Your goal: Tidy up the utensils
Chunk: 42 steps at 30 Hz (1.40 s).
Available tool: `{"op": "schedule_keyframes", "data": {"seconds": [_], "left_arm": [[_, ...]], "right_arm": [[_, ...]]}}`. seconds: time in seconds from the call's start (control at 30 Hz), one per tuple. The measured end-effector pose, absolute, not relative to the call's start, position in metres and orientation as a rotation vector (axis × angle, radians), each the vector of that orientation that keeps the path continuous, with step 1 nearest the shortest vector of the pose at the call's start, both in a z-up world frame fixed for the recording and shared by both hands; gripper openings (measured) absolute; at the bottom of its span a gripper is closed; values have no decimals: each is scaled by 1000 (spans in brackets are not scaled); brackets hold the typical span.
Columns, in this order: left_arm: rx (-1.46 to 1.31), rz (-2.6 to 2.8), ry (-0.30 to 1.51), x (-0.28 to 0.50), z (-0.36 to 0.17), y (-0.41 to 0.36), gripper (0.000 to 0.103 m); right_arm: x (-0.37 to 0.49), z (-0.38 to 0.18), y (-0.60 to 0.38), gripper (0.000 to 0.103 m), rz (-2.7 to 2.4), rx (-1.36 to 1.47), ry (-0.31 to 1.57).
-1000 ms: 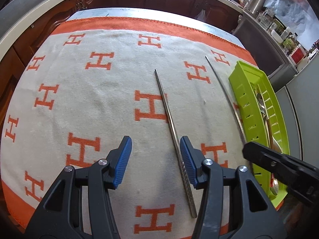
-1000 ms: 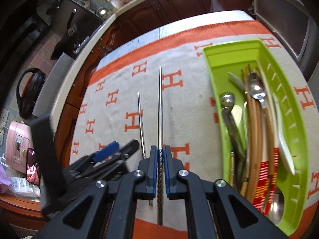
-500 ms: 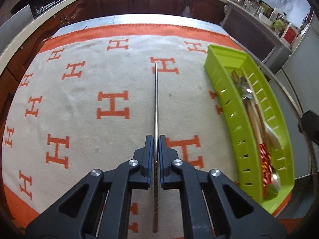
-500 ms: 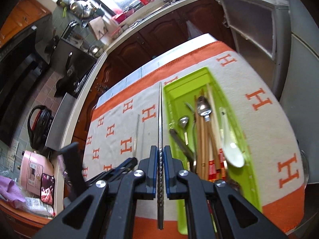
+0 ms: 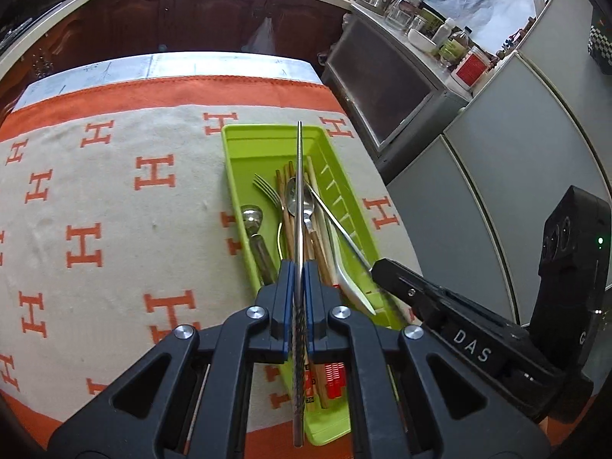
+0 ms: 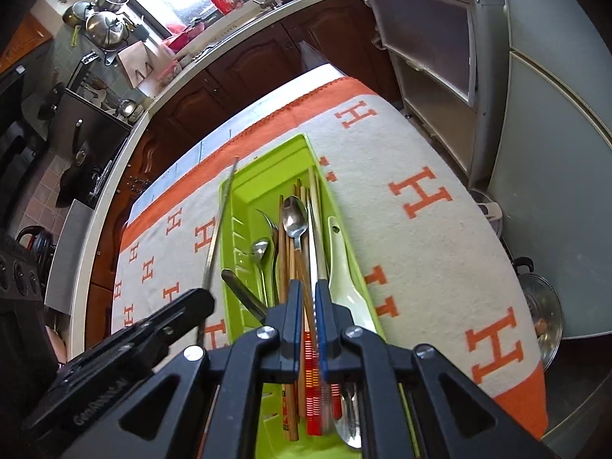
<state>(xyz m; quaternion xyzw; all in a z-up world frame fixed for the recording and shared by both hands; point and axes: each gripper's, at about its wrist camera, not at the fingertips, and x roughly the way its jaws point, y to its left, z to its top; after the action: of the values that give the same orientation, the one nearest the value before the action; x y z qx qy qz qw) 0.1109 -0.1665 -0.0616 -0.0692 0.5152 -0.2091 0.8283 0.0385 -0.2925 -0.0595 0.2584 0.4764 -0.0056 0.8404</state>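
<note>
My left gripper (image 5: 298, 267) is shut on a metal chopstick (image 5: 299, 191) and holds it lengthwise above the green tray (image 5: 233, 176). Wooden chopsticks, spoons, a fork and a white ceramic spoon (image 6: 344, 267) lie in the tray (image 6: 267, 157). My right gripper (image 6: 309, 287) hangs over the tray's near end with its jaws opening. A second metal chopstick (image 6: 313, 237) lies between them against the right pad, its lower end blurred. In the right wrist view, the left gripper (image 6: 202, 298) and its chopstick (image 6: 220, 222) are above the tray's left wall.
The tray sits at the right of a beige cloth (image 5: 114, 229) with orange H marks and an orange border. Grey cabinets (image 5: 497, 191) stand close beyond the table's right edge. A lidded pot (image 6: 539, 306) sits on the floor there. Dark wooden counters run behind.
The left gripper closed on the chopstick on the cloth, lifted it and carried it right over the tray. The right gripper also moved over the tray, and its jaws have parted slightly.
</note>
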Motion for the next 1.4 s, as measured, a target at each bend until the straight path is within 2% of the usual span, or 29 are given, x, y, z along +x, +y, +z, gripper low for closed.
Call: {"op": "schedule_keyframes", "data": {"seconds": [0.23, 0.3, 0.4, 0.47, 0.57, 0.7, 0.77, 0.97, 1.1, 1.27, 1.4], "left_arm": [[-115, -432, 1163, 119, -77, -182, 4], [-116, -434, 1171, 119, -77, -175, 7], [-115, -417, 1155, 114, -71, -162, 19], [-114, -399, 1137, 109, -65, -152, 32], [-101, -377, 1110, 101, -55, -138, 40], [-47, -351, 1076, 85, -44, -123, 45], [-23, -333, 1057, 76, -40, -117, 52], [24, -278, 1034, 53, -34, -95, 59], [43, -240, 1030, 39, -35, -83, 70], [34, -172, 1014, 22, -36, -60, 81], [35, -110, 990, 10, -34, -44, 82]], "right_arm": [[30, -54, -296, 7, -6, 553, 994], [29, -52, -294, 7, -4, 541, 994], [27, -50, -289, 7, 6, 526, 995], [26, -48, -285, 7, 12, 515, 997], [24, -45, -278, 7, 18, 488, 1002], [19, -42, -268, 7, 32, 461, 1008], [16, -42, -263, 7, 34, 440, 1010], [8, -42, -247, 7, 55, 389, 1029], [-1, -43, -234, 20, 60, 356, 1035], [-8, -42, -219, 21, 69, 321, 1043], [-16, -40, -208, 28, 58, 297, 1039]]}}
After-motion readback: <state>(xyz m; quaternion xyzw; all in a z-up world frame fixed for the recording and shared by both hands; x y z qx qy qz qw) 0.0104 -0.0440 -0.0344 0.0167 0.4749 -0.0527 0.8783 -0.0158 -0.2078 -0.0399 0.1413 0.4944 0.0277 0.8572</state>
